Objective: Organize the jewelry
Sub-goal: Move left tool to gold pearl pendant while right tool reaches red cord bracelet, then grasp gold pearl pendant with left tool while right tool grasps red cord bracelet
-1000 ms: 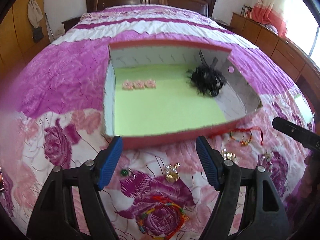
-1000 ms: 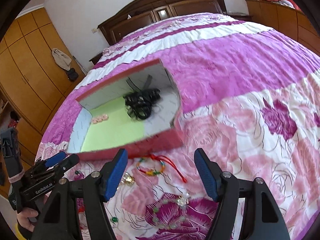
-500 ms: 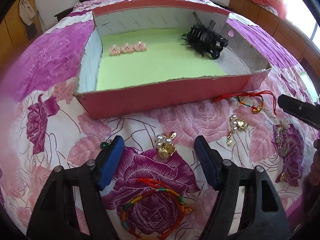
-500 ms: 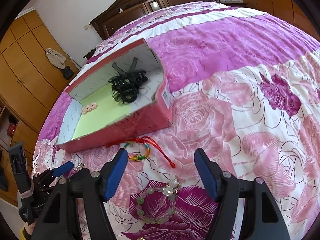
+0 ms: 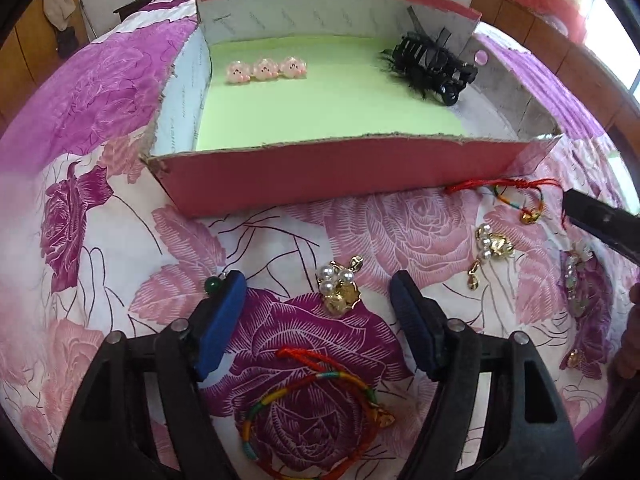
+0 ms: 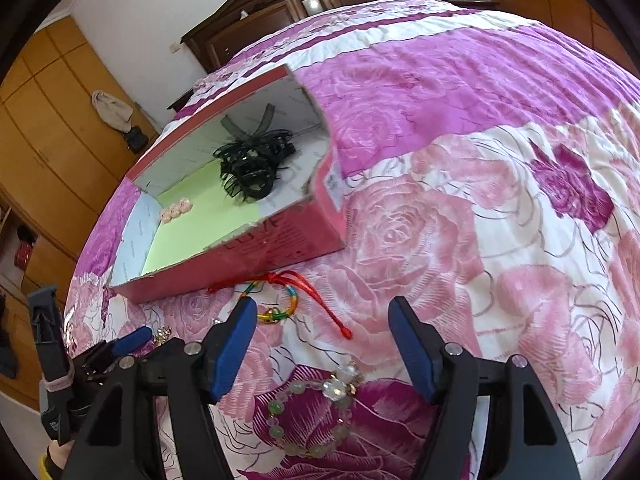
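Jewelry was seen scattered over a rose-patterned bedspread [image 5: 100, 128] near a shallow red cardboard box [image 5: 344, 168]; the box was lined in green, and three pink charms [image 5: 266, 69] lay in a row at its far left, while a black hair claw [image 5: 434, 65] sat at its far right. The left gripper [image 5: 318, 312] was held with its blue pads well apart, nothing between them being grasped; a gold-and-pearl brooch [image 5: 340, 289] lay on the bedspread between the fingertips, and a small green bead [image 5: 212, 284] was seen just beside the left pad. A multicoloured woven bracelet [image 5: 316, 420] lay nearer, under the gripper's body; a second gold-and-pearl brooch [image 5: 490, 246] lay to the right, and a red-corded rainbow bracelet [image 5: 516, 196] rested just beside the box's near right corner. The right gripper [image 6: 322, 344] was likewise held wide apart and empty; the red-corded bracelet [image 6: 288, 300] was seen just beyond its left pad, and a pale green beaded bracelet [image 6: 308, 412] lay between and below its fingers.
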`<state>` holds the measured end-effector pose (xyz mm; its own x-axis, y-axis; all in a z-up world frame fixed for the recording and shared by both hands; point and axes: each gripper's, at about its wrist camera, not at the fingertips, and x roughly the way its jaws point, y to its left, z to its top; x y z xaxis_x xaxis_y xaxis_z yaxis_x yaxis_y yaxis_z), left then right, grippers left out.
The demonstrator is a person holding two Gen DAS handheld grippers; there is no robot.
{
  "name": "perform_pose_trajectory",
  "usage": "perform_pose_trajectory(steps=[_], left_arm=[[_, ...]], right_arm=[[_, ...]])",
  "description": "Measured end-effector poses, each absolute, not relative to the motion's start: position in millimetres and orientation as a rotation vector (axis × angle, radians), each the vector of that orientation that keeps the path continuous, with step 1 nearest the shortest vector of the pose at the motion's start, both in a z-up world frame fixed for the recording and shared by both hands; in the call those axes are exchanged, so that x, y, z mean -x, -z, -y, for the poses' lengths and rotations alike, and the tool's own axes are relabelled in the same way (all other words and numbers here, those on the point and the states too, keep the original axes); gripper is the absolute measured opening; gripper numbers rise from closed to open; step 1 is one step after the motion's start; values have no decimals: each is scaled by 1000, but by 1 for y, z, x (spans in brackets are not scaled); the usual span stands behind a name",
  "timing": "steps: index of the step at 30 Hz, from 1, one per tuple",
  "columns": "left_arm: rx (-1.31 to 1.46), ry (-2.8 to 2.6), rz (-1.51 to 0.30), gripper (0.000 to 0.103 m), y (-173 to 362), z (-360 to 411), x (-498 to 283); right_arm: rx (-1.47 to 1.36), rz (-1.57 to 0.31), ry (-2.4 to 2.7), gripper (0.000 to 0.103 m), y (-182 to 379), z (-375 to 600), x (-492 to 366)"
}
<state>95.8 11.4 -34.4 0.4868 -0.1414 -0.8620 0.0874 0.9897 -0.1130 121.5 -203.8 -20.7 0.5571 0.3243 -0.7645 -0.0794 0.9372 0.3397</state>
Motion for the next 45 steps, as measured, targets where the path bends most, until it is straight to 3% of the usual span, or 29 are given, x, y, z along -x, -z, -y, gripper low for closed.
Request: perform_pose_trajectory(steps=[6,10,14,20,45], left_arm=[[104,132,-1025,27,29,-27,-85],[125,134,-1016,11,27,-31,-80],[126,144,-999,10,22,-33,-76],[143,171,-974,10,11,-35,-68],[161,217,-730,10,-64,-30,-41]], right_arm=[[-209,-987,-283,57,29,182,-134],[-166,-1006,-303,46,36,170,-137],[-140,-1000,-325,22,36,165,-134],[-148,-985,-355,9,31,164,-127],[-148,-747,-451,6,-50,162,-65]])
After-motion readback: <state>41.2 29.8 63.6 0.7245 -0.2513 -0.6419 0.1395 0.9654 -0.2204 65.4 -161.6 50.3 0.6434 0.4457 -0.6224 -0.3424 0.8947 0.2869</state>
